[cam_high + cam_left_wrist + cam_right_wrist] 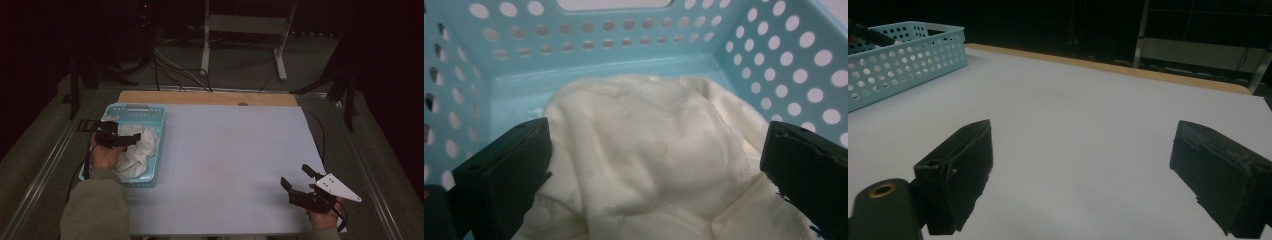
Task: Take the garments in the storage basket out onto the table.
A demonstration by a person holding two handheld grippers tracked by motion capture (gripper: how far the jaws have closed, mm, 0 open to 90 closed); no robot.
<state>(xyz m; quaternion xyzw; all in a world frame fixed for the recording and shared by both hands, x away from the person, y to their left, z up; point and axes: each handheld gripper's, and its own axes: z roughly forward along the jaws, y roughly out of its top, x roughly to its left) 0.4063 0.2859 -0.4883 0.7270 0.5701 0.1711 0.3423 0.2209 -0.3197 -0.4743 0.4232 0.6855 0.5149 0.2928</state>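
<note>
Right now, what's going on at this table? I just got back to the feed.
A person is working with a handheld gripper in each hand. The left gripper is inside the light blue perforated basket at the table's left, jaws open on either side of a crumpled white cloth, not yet closed on it. The right gripper is open and holds nothing, low over the pale sheet covering the table, near its right front corner.

the table [235, 160] lies bare and passable between the basket [159, 150] at its left edge and the right claw [299, 181]; white cloth [649, 155] fills the basket.
</note>
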